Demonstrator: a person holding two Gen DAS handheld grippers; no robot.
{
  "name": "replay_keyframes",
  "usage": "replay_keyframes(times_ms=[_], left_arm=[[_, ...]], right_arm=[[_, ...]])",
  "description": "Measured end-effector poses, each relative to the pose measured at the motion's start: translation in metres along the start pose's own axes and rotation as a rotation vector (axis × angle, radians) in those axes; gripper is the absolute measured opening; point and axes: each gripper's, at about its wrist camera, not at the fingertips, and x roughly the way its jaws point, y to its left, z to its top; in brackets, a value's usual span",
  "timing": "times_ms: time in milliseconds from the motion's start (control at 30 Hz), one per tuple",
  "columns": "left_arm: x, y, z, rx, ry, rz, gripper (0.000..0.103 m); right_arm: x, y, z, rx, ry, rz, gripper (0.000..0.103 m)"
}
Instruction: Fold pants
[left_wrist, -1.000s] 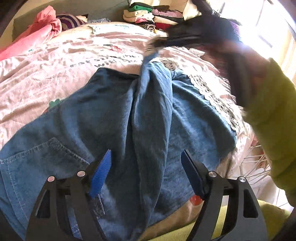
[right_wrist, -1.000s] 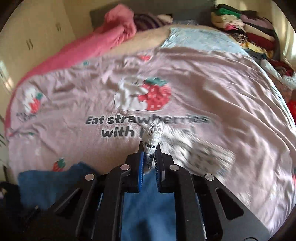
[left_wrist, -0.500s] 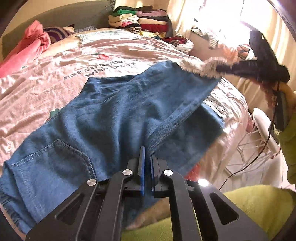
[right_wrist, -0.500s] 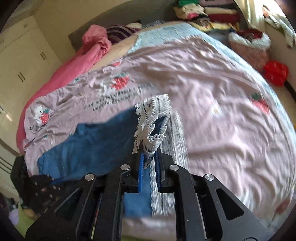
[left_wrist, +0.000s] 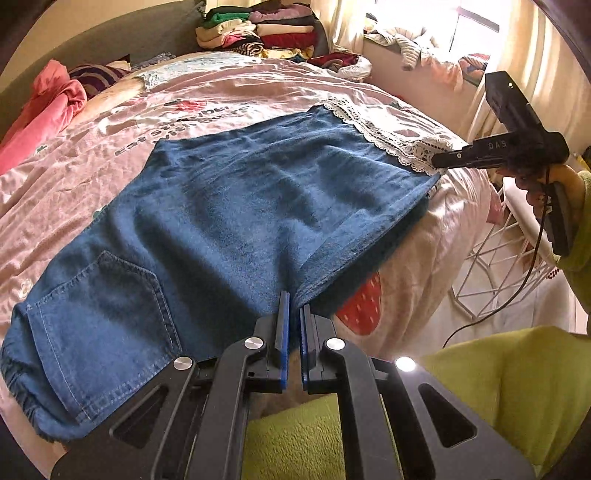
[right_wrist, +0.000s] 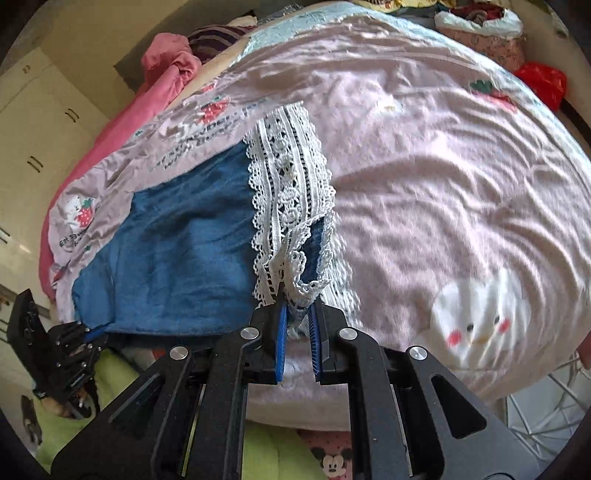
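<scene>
On the bed (left_wrist: 92, 147), lace-hemmed denim pants (left_wrist: 240, 206) lie folded, each hand-held gripper (left_wrist: 291, 299) clenched on an edge.

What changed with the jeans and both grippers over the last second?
The left gripper closed on the jeans at the near edge. The right gripper carried the lace hem across, laying one leg flat over the other. Its grip on the hem and the bedspread stayed unchanged.

"DAS" stands on the right gripper (left_wrist: 443, 160)'s black body.
</scene>
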Motion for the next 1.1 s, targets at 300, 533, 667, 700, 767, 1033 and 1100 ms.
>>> replay_keyframes(times_ms=[300,533,667,700,767,1033,1100], left_arm=[[0.018,0.008,-0.008,-0.030,0.057,-0.002,0.007],[0.019,0.008,-0.011,-0.042,0.057,-0.014,0.016],[-0.004,0.012,-0.014,-0.085,0.007,-0.014,0.056],[-0.013,0.015,-0.015,-0.098,-0.014,0.002,0.061],[-0.032,0.028,-0.018,-0.154,-0.059,0.025,0.062],[-0.087,0.118,-0.058,-0.488,-0.144,0.325,0.098],[-0.087,0.140,-0.068,-0.578,-0.139,0.366,0.098]], right_arm=[[0.011,-0.015,-0.004,0.008,-0.004,0.031,0.019],[-0.028,-0.004,0.004,-0.087,-0.105,-0.025,0.034],[-0.017,0.018,0.002,-0.174,-0.095,-0.011,0.034],[-0.011,0.022,0.001,-0.187,-0.089,-0.017,0.034],[0.006,0.028,0.000,-0.213,-0.056,-0.052,0.035],[0.012,0.032,-0.002,-0.238,-0.064,-0.078,0.040],[0.006,0.037,-0.001,-0.251,-0.084,-0.065,0.042]])
